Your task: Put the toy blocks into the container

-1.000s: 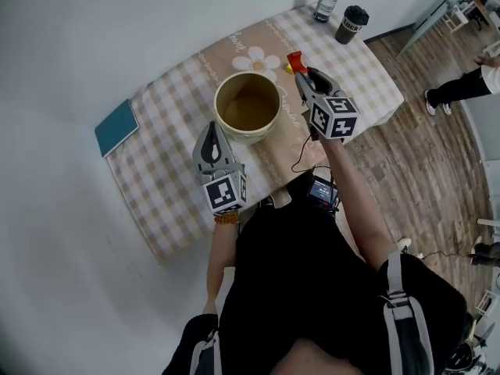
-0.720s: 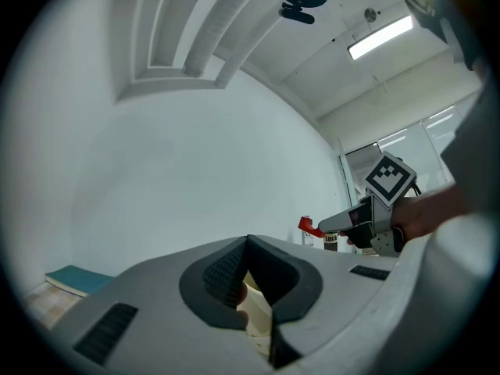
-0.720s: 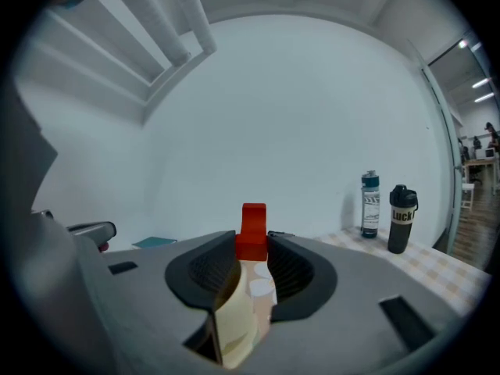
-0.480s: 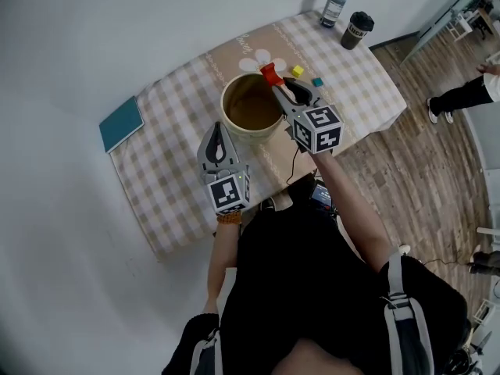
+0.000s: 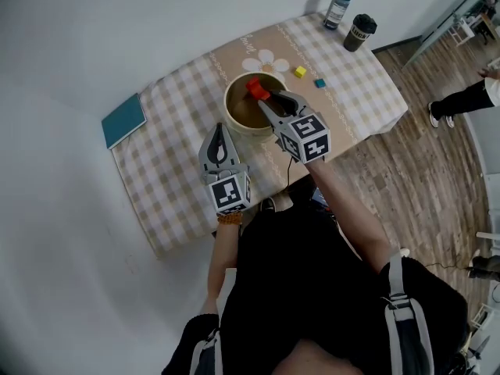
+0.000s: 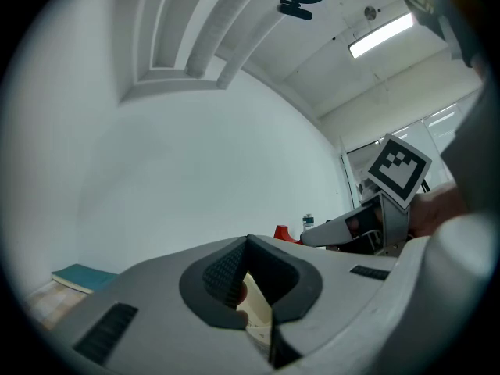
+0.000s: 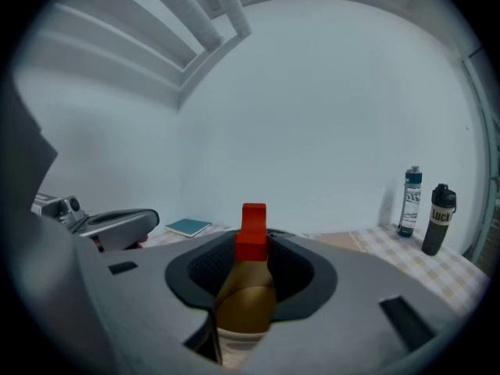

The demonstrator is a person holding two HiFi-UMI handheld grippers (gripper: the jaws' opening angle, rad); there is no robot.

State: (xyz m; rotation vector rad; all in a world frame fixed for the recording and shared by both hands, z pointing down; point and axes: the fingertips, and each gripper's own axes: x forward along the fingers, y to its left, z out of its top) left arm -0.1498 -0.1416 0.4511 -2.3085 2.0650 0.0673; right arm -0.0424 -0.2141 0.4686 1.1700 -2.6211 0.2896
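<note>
A red toy block (image 5: 255, 89) hangs over the mouth of the tan round container (image 5: 229, 108), pinched in my right gripper (image 5: 262, 96), which is shut on it. In the right gripper view the red block (image 7: 252, 233) stands upright between the jaws with the container (image 7: 246, 309) below it. My left gripper (image 5: 218, 129) hovers by the container's near left side, its jaws together and nothing in them. A yellow block (image 5: 300, 72) and a teal block (image 5: 319, 83) lie on the checked tablecloth (image 5: 172, 162) to the right of the container.
A teal book (image 5: 124, 120) lies at the table's left end. A water bottle (image 5: 339, 5) and a dark cup (image 5: 359, 32) stand at the far right corner. A person's legs (image 5: 469, 96) show on the wooden floor to the right.
My right gripper has carried the red block leftward, from beside the container's right rim to over its opening. The left gripper has stayed in place.
</note>
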